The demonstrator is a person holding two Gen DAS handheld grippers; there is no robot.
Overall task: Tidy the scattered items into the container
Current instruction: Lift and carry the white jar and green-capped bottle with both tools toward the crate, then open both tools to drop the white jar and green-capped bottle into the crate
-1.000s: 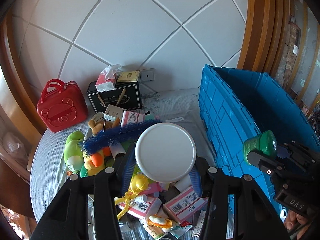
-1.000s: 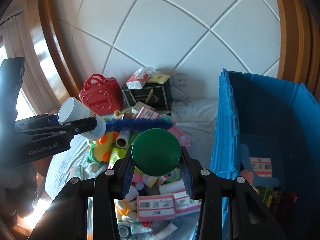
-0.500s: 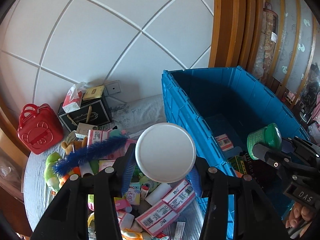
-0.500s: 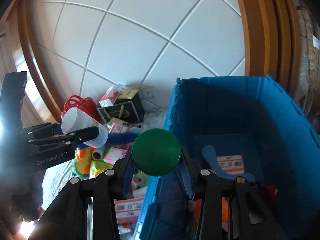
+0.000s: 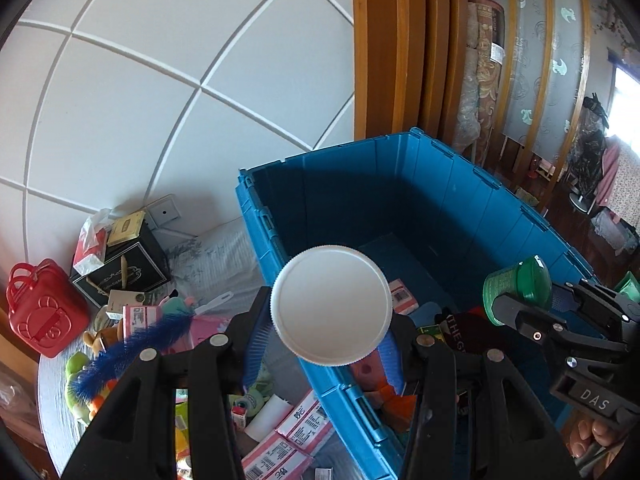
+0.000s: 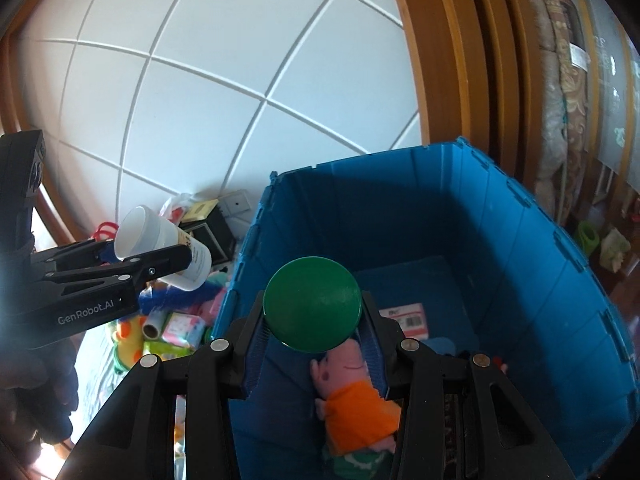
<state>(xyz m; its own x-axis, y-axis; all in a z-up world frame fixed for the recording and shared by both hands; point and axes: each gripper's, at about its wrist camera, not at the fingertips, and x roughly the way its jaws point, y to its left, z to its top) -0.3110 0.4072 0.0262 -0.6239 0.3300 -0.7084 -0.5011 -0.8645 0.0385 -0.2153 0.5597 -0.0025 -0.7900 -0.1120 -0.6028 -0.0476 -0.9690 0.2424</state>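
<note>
Two grips: left gripper (image 5: 331, 346) pinching white-lidded plastic jar (image 5: 331, 305) above blue plastic crate's (image 5: 460, 184) near rim; right gripper (image 6: 313, 346) clamping green-lidded round jar (image 6: 313, 304) over crate interior.

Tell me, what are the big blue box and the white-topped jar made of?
The big blue box looks like hard plastic with a slight sheen: molded ribs and a stepped rim. The white-topped jar also looks plastic: matte white, with fine ridges round the cap's edge, and a smooth pale body with a printed label in the right wrist view.
</note>
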